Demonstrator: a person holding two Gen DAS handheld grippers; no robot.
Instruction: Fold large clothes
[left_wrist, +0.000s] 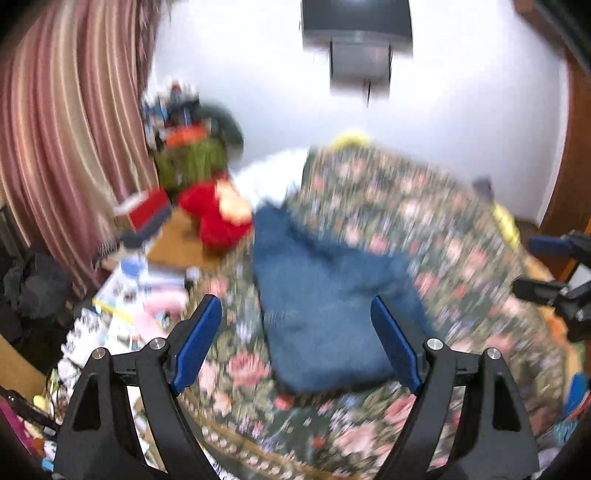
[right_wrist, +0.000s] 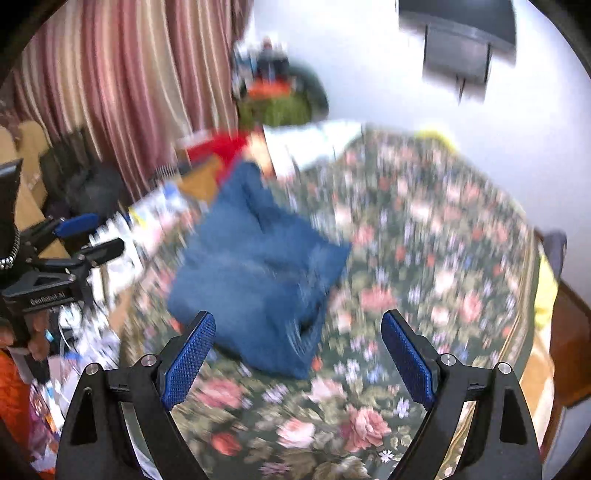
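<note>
A blue denim garment (left_wrist: 325, 306) lies bunched in a folded heap on the floral cloth (left_wrist: 406, 206) that covers the table. It also shows in the right wrist view (right_wrist: 255, 266). My left gripper (left_wrist: 297, 339) is open and empty, raised above the garment's near part. My right gripper (right_wrist: 299, 354) is open and empty, above the cloth just right of the garment's near corner. The right gripper shows at the right edge of the left wrist view (left_wrist: 554, 266). The left gripper shows at the left of the right wrist view (right_wrist: 88, 236). Both views are motion-blurred.
A red plush toy (left_wrist: 218, 218) and a white cloth (left_wrist: 269, 177) lie beyond the garment. Papers and boxes (left_wrist: 140, 291) clutter the left side. Striped curtains (left_wrist: 74, 129) hang at left. A dark screen (left_wrist: 354, 22) is on the white wall. A yellow item (left_wrist: 506, 221) lies at the far right edge.
</note>
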